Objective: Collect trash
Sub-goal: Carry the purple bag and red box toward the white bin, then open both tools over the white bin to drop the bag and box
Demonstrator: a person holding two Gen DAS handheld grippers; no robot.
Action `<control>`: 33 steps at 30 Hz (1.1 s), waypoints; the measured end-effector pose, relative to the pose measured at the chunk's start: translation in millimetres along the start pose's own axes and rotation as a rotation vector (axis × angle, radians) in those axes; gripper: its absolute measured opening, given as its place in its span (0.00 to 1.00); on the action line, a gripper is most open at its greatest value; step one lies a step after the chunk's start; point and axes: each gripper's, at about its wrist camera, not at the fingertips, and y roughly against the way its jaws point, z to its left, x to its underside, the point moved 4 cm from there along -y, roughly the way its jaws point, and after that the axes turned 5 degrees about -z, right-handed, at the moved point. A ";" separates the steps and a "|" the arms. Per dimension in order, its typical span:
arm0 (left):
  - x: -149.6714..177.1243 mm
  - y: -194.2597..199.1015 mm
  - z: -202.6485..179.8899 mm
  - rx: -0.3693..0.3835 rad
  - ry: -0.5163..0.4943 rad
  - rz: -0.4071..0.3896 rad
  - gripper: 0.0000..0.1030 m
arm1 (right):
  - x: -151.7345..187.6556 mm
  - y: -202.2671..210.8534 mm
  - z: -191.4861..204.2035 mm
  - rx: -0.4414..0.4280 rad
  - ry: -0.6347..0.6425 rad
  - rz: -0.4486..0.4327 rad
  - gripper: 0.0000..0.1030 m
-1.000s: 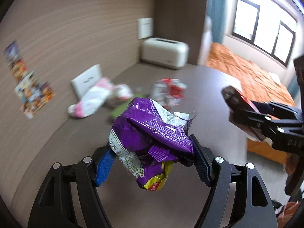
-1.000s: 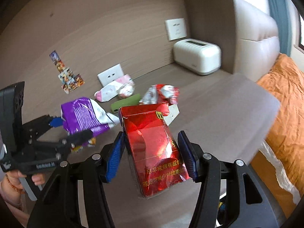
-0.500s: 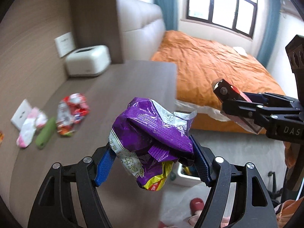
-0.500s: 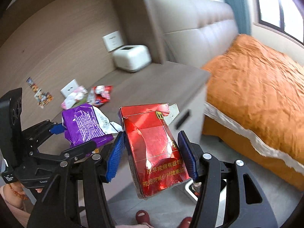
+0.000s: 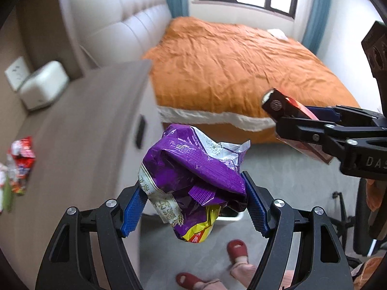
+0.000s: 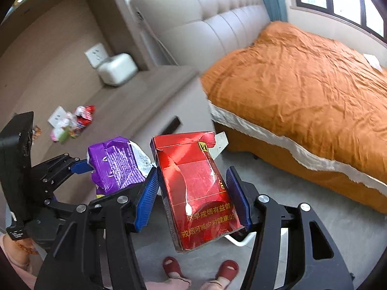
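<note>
My left gripper (image 5: pixel 193 205) is shut on a crumpled purple snack bag (image 5: pixel 191 169), held in the air over the grey floor beside the nightstand. It also shows in the right wrist view (image 6: pixel 116 164). My right gripper (image 6: pixel 193 193) is shut on a red cigarette pack (image 6: pixel 193 188), also held above the floor; the pack shows at the right of the left wrist view (image 5: pixel 302 111). More wrappers (image 6: pixel 72 123) lie on the brown nightstand top (image 5: pixel 79 130). A white bin rim (image 6: pixel 239 239) peeks out under the red pack.
An orange bed (image 6: pixel 302 84) with a padded headboard (image 6: pixel 205 19) fills the right. A white box (image 6: pixel 117 68) stands at the back of the nightstand. The person's red slippers (image 6: pixel 198 269) stand on the floor below the grippers. A chair base (image 5: pixel 343 220) is at right.
Both grippers have swung away from the nightstand toward the bed and out over the floor, each still holding its piece of trash. The wrappers on the nightstand now lie far to the left.
</note>
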 end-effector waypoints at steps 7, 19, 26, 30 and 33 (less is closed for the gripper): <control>25.8 -86.0 -29.7 0.050 -0.010 0.123 0.70 | 32.5 -55.7 -57.6 0.032 -0.063 0.104 0.56; 118.0 -288.8 -47.5 0.084 0.038 0.333 0.70 | 134.2 -213.2 -160.9 0.093 -0.149 0.281 0.56; 167.8 -372.5 -52.0 0.111 0.046 0.405 0.71 | 193.6 -291.2 -184.9 0.127 -0.079 0.354 0.57; 193.0 -405.5 -54.2 0.105 0.037 0.444 0.90 | 215.7 -313.9 -191.5 0.123 -0.080 0.389 0.97; 201.9 -414.7 -52.6 0.089 0.040 0.460 0.92 | 226.8 -322.4 -198.7 0.166 -0.068 0.404 0.96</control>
